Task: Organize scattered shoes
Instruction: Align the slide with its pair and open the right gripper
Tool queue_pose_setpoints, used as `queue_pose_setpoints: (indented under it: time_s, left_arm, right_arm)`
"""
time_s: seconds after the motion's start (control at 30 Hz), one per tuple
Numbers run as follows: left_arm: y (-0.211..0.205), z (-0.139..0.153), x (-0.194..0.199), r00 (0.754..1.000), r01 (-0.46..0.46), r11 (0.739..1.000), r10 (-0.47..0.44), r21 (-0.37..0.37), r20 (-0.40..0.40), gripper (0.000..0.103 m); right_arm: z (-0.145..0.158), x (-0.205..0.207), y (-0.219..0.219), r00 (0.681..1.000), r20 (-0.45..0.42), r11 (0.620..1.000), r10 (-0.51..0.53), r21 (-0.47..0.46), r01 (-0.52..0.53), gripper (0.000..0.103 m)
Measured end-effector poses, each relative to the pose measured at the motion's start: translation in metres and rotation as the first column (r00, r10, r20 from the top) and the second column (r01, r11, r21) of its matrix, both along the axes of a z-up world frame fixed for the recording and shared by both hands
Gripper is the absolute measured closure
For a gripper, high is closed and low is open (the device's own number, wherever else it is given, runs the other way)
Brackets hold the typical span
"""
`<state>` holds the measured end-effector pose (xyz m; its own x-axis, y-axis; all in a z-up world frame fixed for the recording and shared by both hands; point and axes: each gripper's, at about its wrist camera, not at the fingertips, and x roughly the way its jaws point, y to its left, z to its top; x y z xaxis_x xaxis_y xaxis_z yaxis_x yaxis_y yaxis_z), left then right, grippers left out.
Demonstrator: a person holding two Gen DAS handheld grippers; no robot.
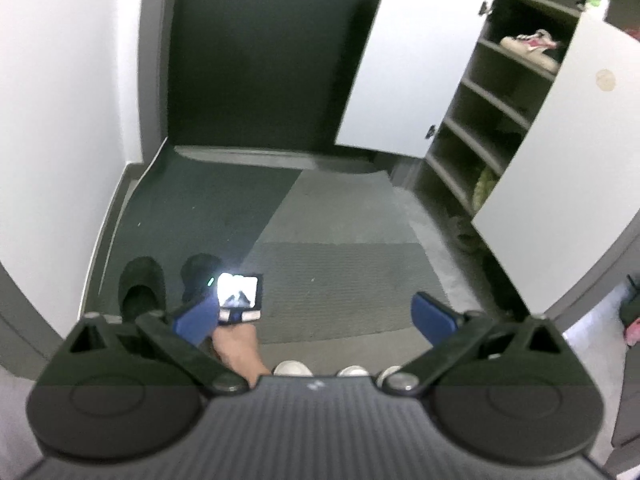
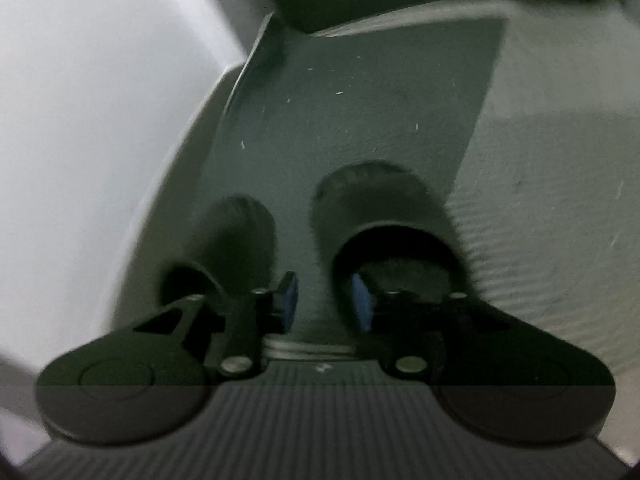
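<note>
Slippers (image 2: 312,232) lie paired beneath part-open right tool (image 2: 325,300).

The two black slippers (image 2: 384,216) looked of soft, fuzzy cloth. The mat (image 1: 340,276) beside them had a rough ribbed weave. The cabinet doors (image 1: 560,128) beyond the mat were smooth and matt white.

You have no readable text, label, brand or number anywhere here; the small bright screen (image 1: 239,289) glows too washed out to make out any writing.
</note>
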<state>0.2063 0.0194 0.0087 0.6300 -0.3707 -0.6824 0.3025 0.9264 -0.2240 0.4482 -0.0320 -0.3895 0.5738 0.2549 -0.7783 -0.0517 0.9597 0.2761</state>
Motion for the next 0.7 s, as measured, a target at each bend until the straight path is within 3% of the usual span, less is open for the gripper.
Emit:
queue_pose_setpoints:
  time_s: [0.13, 0.23, 0.4, 0.47, 0.5, 0.63, 0.7]
  left_arm:
    - [0.0, 0.0, 0.003, 1.0, 0.021, 0.999, -0.02, 0.025, -0.009, 0.0]
    - [0.0, -0.004, 0.011, 1.0, 0.011, 0.999, -0.01, 0.046, -0.026, 0.0]
    - [0.002, -0.01, 0.023, 0.998, -0.002, 0.999, 0.004, 0.042, -0.058, 0.0]
    - [0.002, -0.017, 0.03, 0.995, 0.001, 0.999, 0.003, 0.037, -0.096, 0.0]
    - [0.002, -0.021, 0.033, 0.993, 0.005, 1.0, -0.002, 0.028, -0.12, 0.0]
    - [0.005, -0.028, 0.041, 0.988, 0.017, 1.0, -0.015, 0.012, -0.154, 0.0]
    - [0.005, -0.028, 0.044, 0.99, 0.019, 1.0, -0.016, 0.015, -0.143, 0.0]
  right_arm:
    - [-0.009, -0.005, 0.011, 0.997, -0.002, 0.992, 0.078, -0.095, -0.077, 0.058]
    - [-0.014, 0.0, 0.01, 1.0, 0.021, 0.994, 0.007, -0.108, -0.004, 0.058]
    - [-0.031, 0.009, 0.016, 1.0, 0.001, 0.988, 0.015, -0.156, -0.015, 0.062]
    - [-0.039, 0.013, 0.014, 1.0, -0.004, 0.994, -0.012, -0.108, 0.012, 0.07]
    - [-0.04, 0.013, 0.014, 1.0, -0.003, 0.996, -0.022, -0.088, 0.022, 0.079]
    - [-0.043, 0.029, 0.028, 0.994, 0.035, 0.994, -0.103, -0.045, 0.104, 0.09]
    - [-0.04, 0.031, 0.023, 0.967, 0.03, 0.967, -0.252, 0.051, 0.25, 0.09]
